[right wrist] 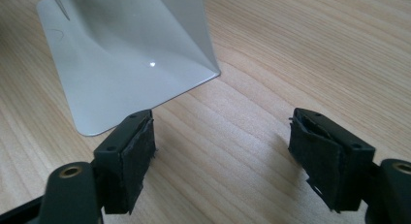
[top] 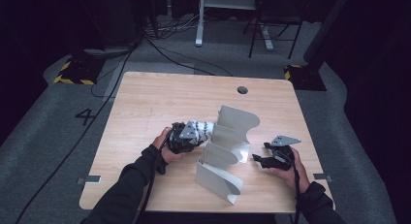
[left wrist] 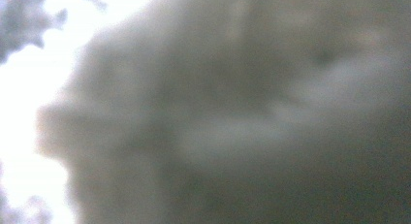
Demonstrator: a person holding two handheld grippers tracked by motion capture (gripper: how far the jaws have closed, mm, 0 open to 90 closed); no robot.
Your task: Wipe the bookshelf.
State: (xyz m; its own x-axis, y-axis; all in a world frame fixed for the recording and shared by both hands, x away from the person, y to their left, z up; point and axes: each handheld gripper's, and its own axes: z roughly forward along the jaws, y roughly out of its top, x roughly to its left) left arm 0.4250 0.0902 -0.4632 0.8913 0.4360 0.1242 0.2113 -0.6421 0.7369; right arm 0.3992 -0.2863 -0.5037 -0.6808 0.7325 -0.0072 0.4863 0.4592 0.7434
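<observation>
A pale grey metal rack (top: 228,141) with several curved upright dividers stands at the middle of the wooden table (top: 155,98). My left gripper (top: 206,128) lies at the rack's left side, shut on a white, dark-speckled object (top: 202,128) whose tip reaches the dividers. In the left gripper view a blurred grey-white surface (left wrist: 232,117) sits right against the camera. To the right of the rack, my right gripper (top: 259,155) rests low over the table. Its jaws stand open with nothing between them (right wrist: 223,136), and a rounded corner of the rack's flat plate (right wrist: 121,64) lies just ahead of the left jaw.
A round cable hole (top: 242,90) sits near the table's far edge. Beyond the table, cables (top: 160,49) trail over the grey floor, with a white desk leg (top: 199,20) and a dark chair (top: 274,25) further back. Bare wood lies left of and behind the rack.
</observation>
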